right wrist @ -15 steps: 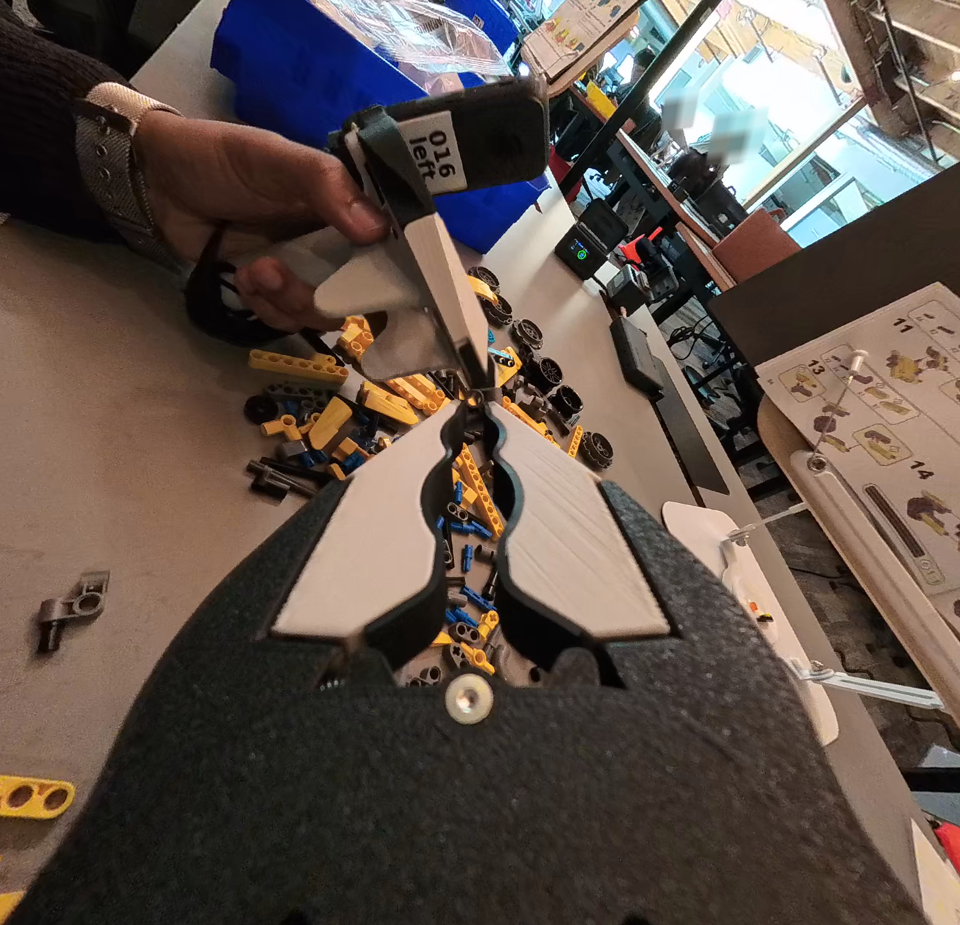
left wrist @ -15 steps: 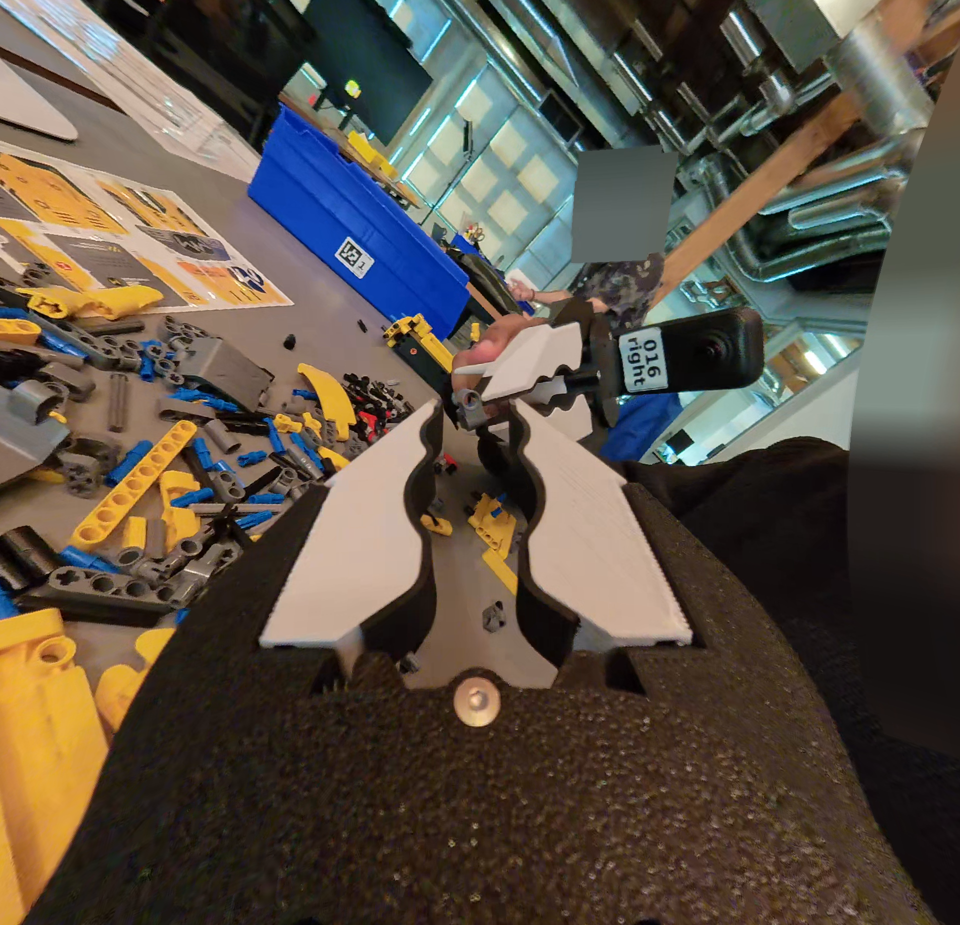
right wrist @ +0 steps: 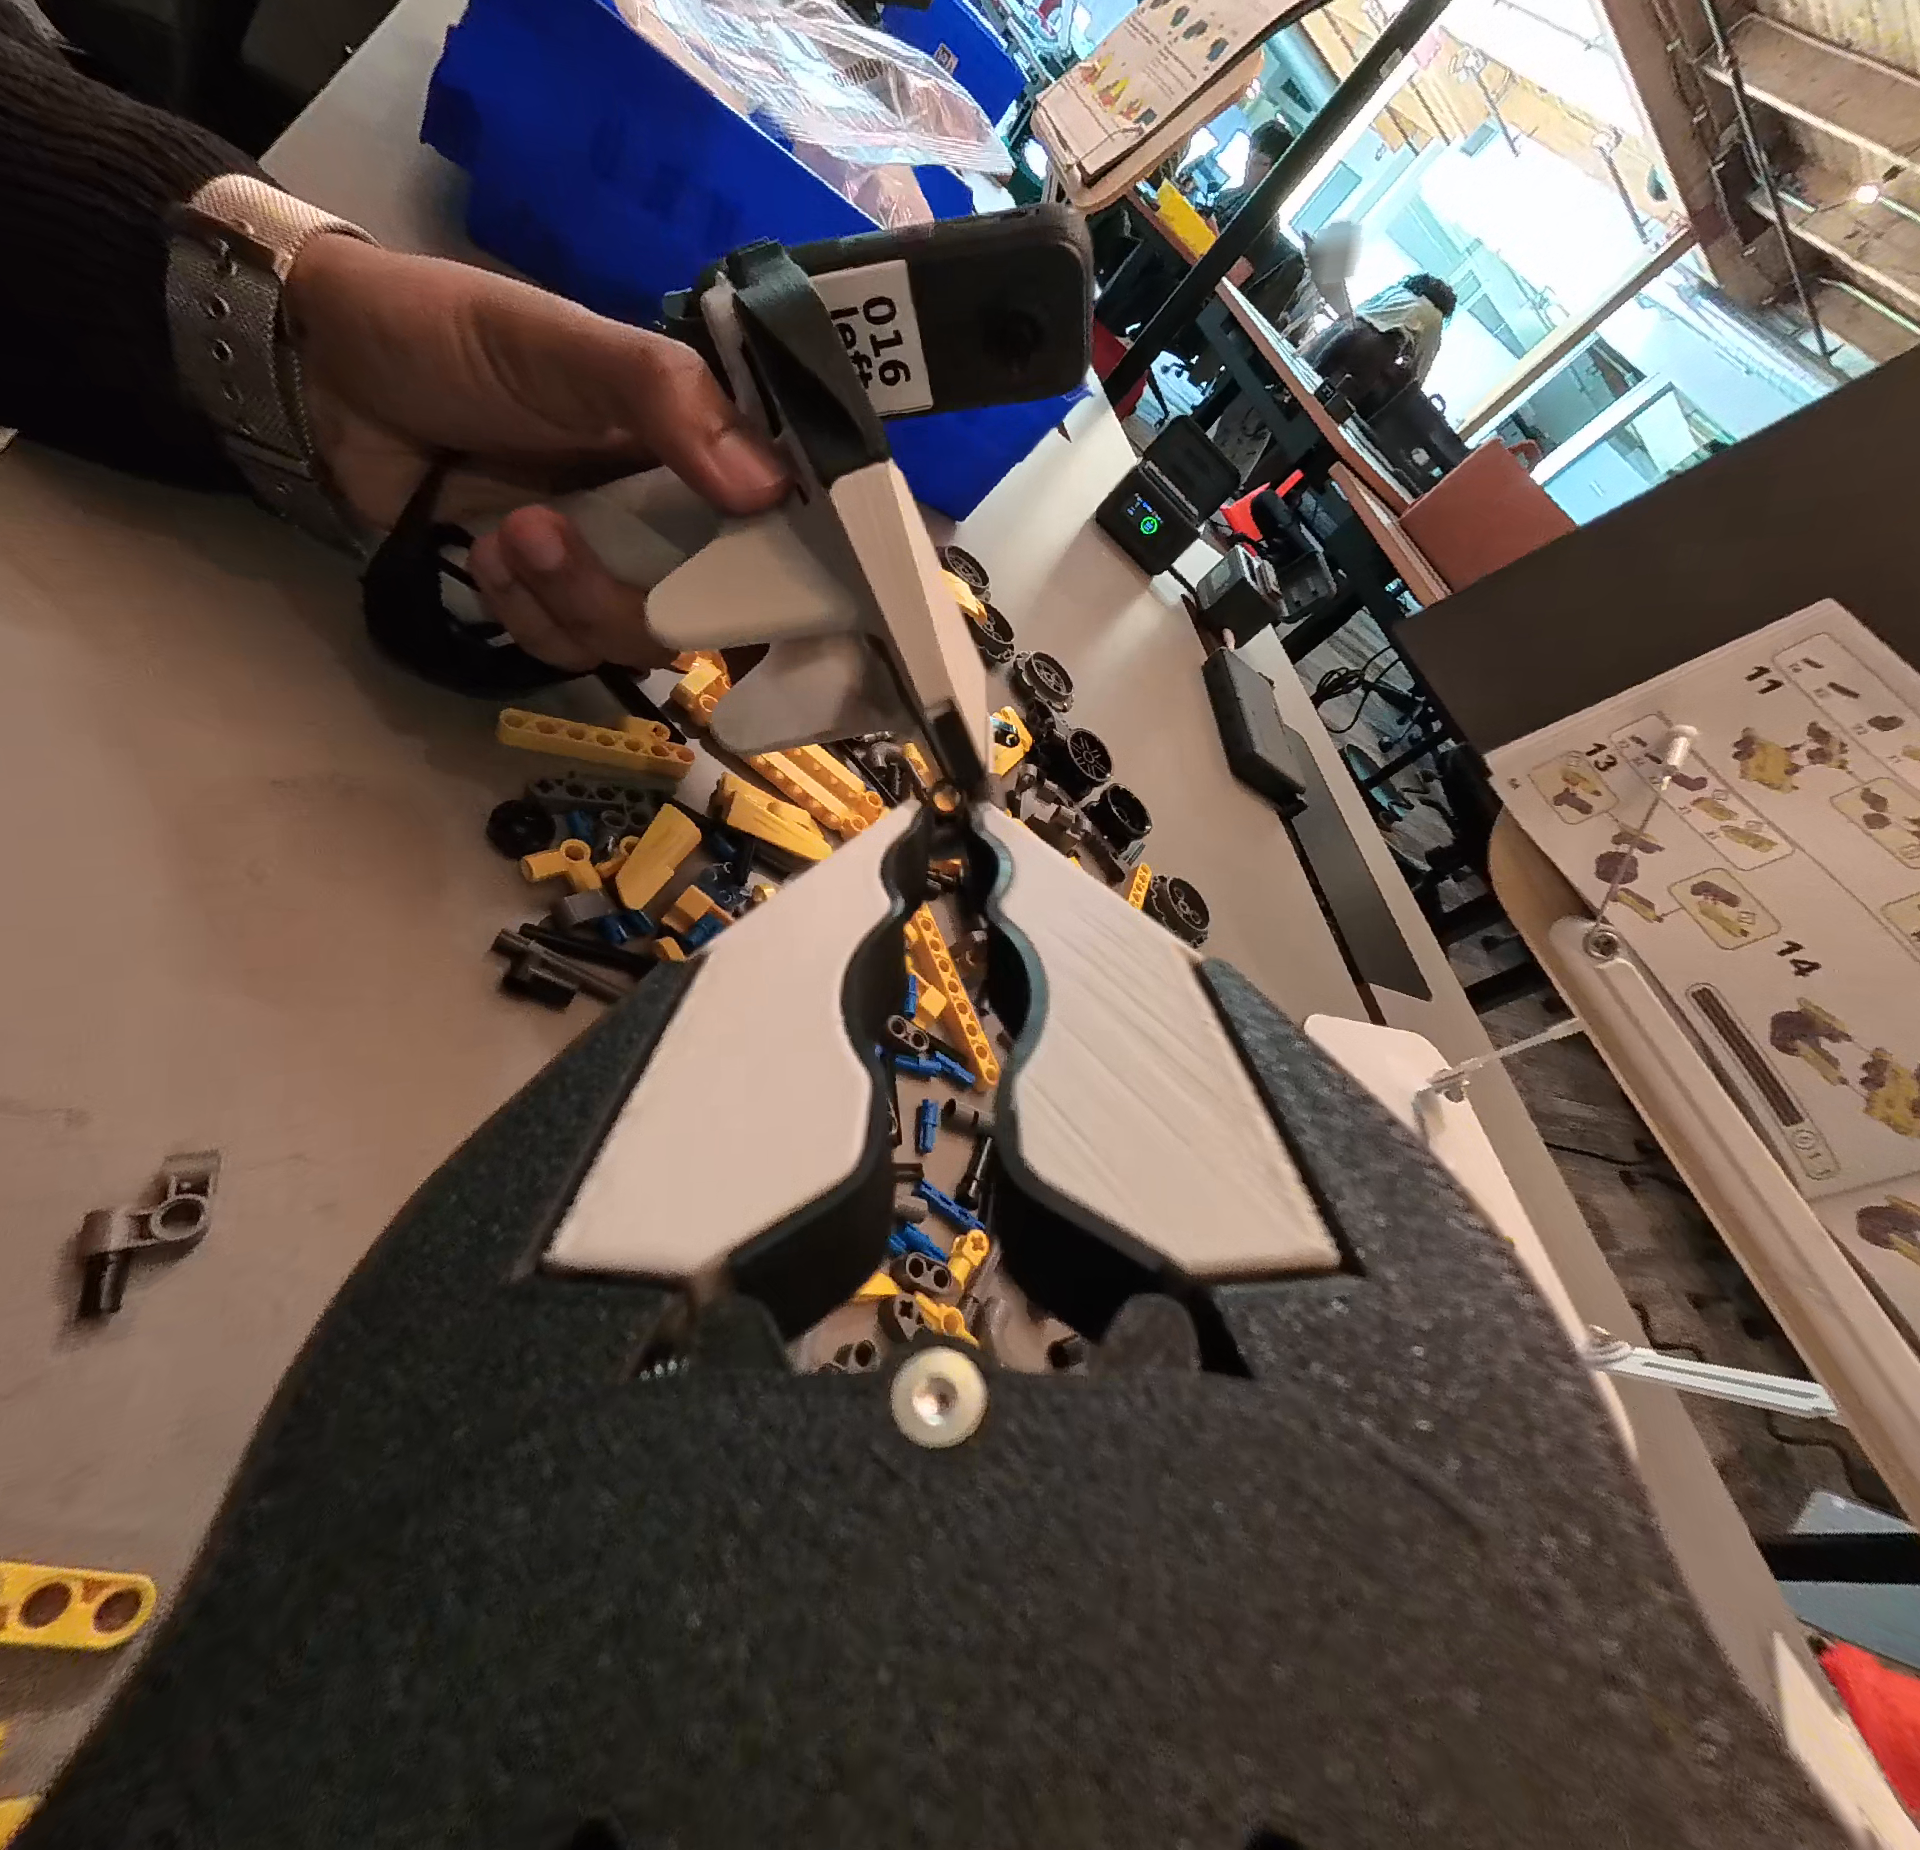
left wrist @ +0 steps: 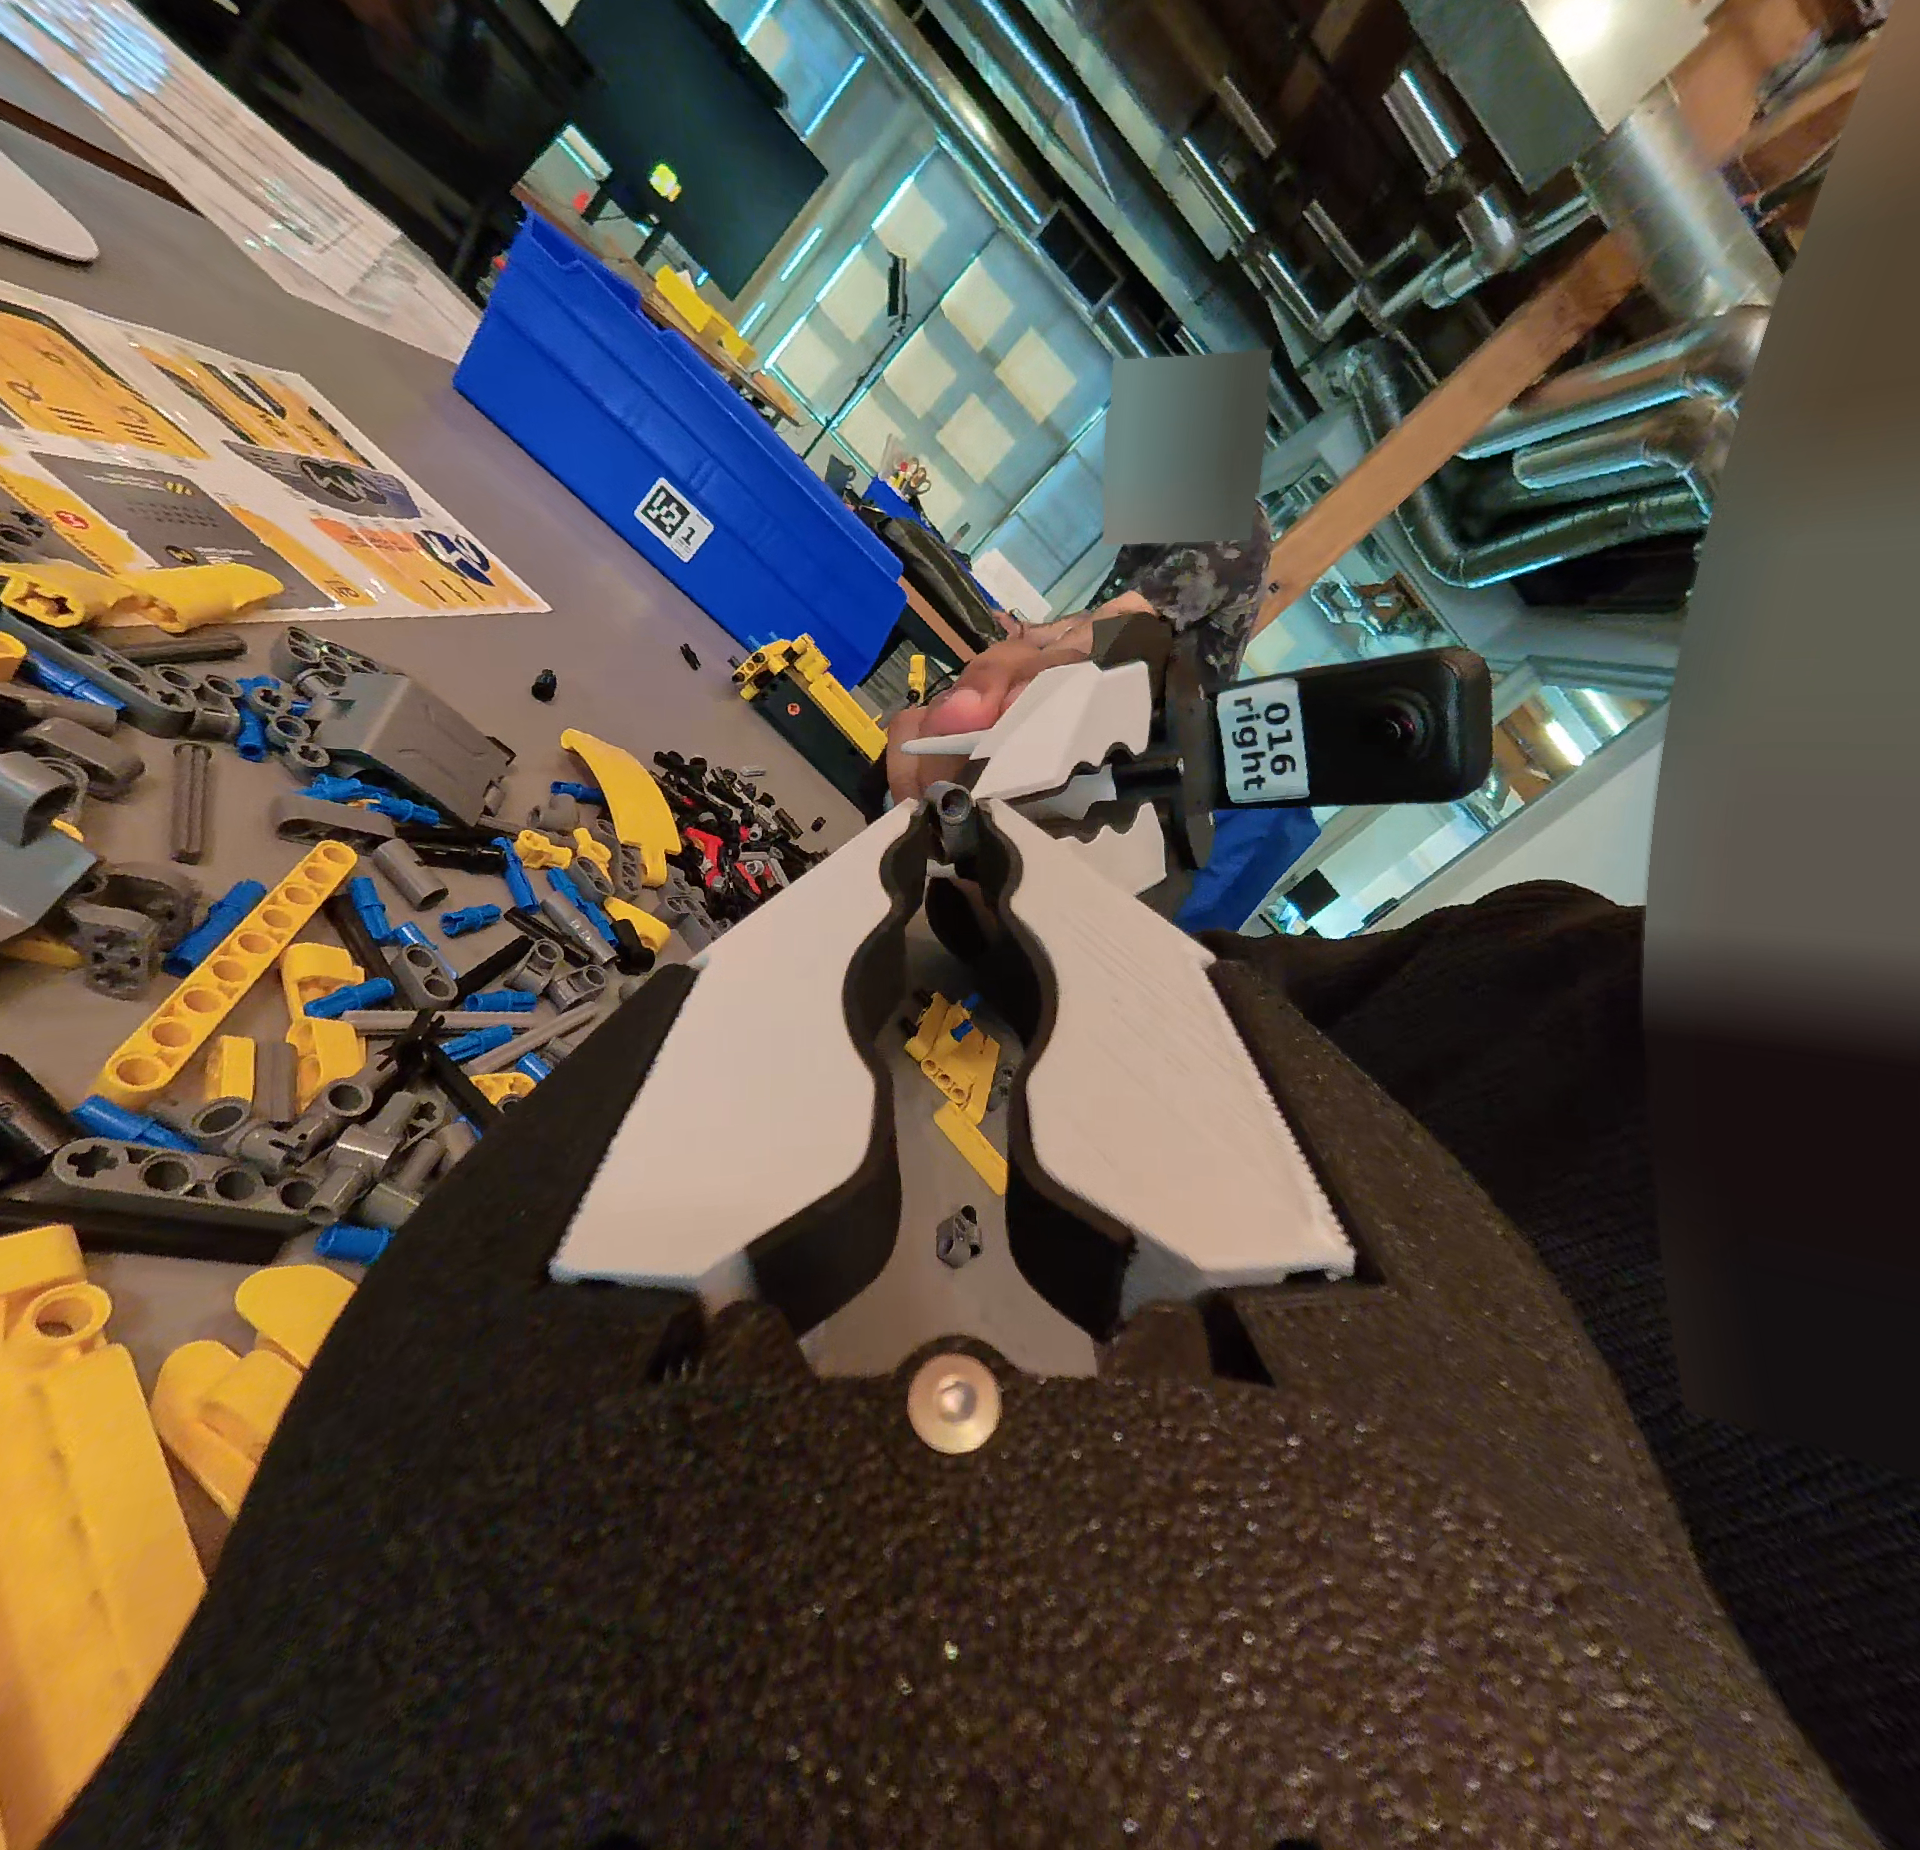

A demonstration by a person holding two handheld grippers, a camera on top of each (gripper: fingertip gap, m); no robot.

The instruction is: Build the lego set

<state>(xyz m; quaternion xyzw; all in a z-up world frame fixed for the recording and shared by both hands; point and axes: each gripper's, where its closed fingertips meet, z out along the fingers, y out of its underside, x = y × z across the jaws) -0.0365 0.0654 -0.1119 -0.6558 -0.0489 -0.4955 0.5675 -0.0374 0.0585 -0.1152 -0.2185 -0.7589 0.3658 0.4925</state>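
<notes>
Above the grey counter, left tool pinched shut on a small dark grey connector, tip to tip with right tool, closed too on a small dark piece, hard to make out. Below both, loose yellow, blue and grey building pieces; farther back, a blue bin.

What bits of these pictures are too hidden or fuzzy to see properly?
- Left wrist view: the small grey piece in the left gripper; the fingertips cover most of it.
- Right wrist view: what the right gripper pinches; too small, behind the tips.
- Left wrist view: the yellow parts; cut by the edge.
</notes>
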